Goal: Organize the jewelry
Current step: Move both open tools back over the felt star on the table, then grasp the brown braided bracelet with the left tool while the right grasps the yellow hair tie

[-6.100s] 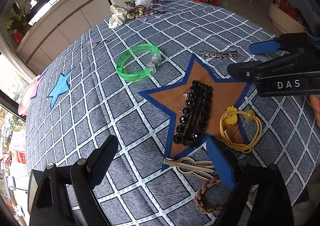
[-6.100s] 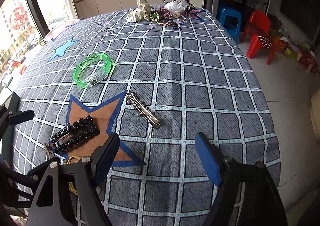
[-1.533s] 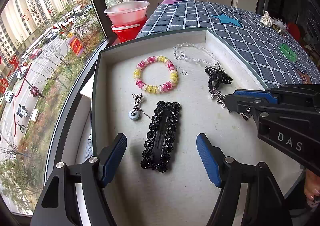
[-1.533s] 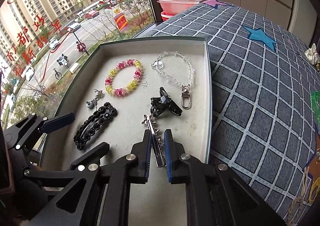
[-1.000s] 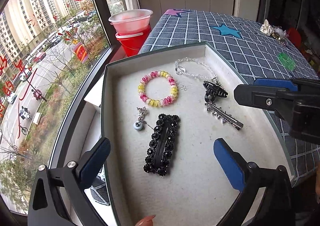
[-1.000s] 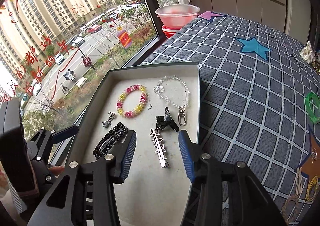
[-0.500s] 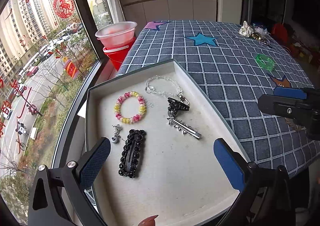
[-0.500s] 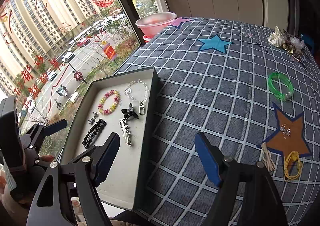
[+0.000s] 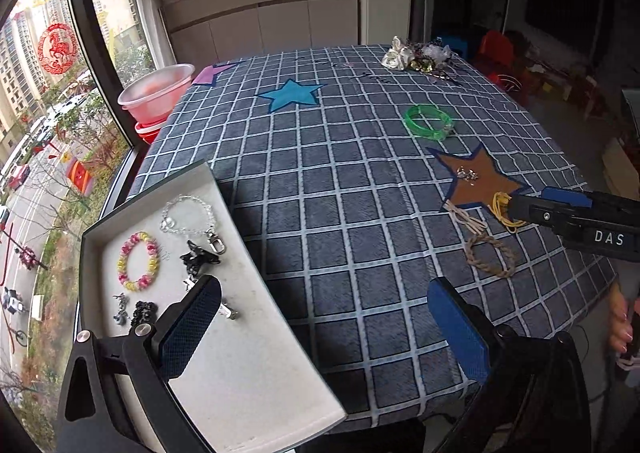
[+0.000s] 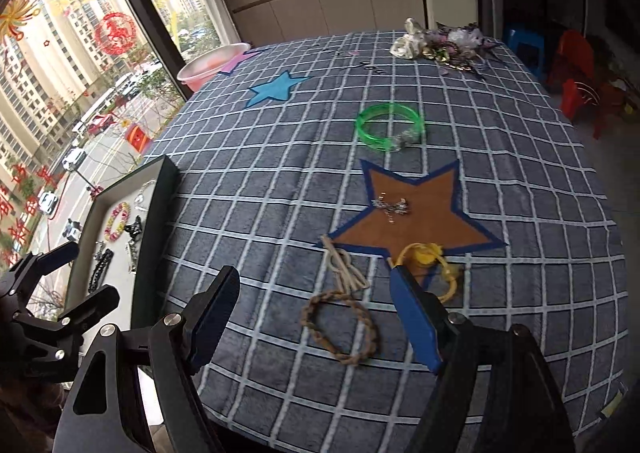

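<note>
Both tongs are standing wide apart and gripping nothing: the left gripper (image 9: 320,327) is hanging over the near edge of the table, its left finger in front of the jewelry tray (image 9: 256,373) and its right finger over the checked tablecloth (image 9: 320,181), while the right gripper (image 10: 316,313) is hovering low above the cloth with the braided brown hair tie (image 10: 340,327) lying between its fingers. That tie is resting just below the near point of the brown star patch (image 10: 420,213), touching a beige knotted clip (image 10: 344,267) beside it. A yellow hair tie (image 10: 436,265) is lying partly on the star's lower edge, right beside the tip of the right finger. Small silver pieces (image 10: 390,207), too small to make out, are sitting near the middle of the star. Farther back, a green bangle (image 10: 388,127) is lying on the cloth, and a heap of ribbons and trinkets (image 10: 440,43) is sitting at the far end, well apart from the rest. A blue star patch (image 9: 292,95) is showing on the far left of the cloth. Inside the tray, a pink and yellow bead bracelet (image 9: 138,261) is lying beside a clear bead chain (image 9: 188,217), with a black claw clip (image 9: 198,257) just below the chain and a black beaded barrette (image 9: 144,311) partly hidden behind the left finger. A pink basin (image 9: 156,93) is standing beyond the table by the window.
</note>
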`<state>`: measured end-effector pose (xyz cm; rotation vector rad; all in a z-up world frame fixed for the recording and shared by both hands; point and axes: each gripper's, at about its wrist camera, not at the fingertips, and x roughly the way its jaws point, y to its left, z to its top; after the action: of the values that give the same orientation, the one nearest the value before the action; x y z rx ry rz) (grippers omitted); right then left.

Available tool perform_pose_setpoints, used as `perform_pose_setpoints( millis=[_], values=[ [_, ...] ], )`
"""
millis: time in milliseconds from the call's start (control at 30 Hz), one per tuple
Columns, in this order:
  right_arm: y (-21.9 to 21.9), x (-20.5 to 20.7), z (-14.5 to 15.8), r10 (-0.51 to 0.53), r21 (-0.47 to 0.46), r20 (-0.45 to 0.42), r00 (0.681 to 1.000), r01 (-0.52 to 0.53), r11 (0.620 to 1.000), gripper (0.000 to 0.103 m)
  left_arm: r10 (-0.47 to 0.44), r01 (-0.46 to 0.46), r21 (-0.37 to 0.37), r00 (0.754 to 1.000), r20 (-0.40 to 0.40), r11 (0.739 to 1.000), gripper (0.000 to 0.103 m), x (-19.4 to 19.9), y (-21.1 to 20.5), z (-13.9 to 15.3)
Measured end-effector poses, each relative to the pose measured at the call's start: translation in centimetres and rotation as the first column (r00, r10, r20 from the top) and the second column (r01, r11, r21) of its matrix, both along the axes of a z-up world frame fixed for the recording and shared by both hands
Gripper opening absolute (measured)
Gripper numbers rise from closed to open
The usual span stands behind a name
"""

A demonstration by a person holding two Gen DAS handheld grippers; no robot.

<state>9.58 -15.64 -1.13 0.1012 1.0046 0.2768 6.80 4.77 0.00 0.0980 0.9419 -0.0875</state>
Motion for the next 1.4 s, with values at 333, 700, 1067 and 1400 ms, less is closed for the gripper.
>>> perform_pose_setpoints(
  millis=[333, 700, 1067, 1400],
  values=[
    [-6.3, 1.2, -2.4, -0.109, -0.079, -0.032, 0.994, 0.106, 0.991, 0.08, -0.057, 0.057, -0.003, 0.995, -0.079, 0.998, 0.103, 1.7, -6.9, -2.8],
    [-5.4, 3.2, -4.7, -0.018, -0.173, -0.042, 0.999, 0.01, 0.985, 0.079, -0.071, 0.075, 0.02, 0.988, -0.137, 0.997, 0.1, 3.6, -9.7, -6.0],
    [-4.1, 4.2, -5.6, 0.054, -0.239, -0.036, 0.998, -0.061, 0.969, 0.07, -0.149, 0.153, 0.012, 0.974, -0.17, 0.988, 0.088, 4.7, -11.8, -7.2],
    [-3.9, 4.1, -5.5, 0.074, -0.238, -0.036, 0.997, -0.081, 0.968, 0.063, -0.205, 0.205, -0.014, 0.963, -0.176, 0.979, 0.074, 4.7, -13.3, -7.2]
  ],
)
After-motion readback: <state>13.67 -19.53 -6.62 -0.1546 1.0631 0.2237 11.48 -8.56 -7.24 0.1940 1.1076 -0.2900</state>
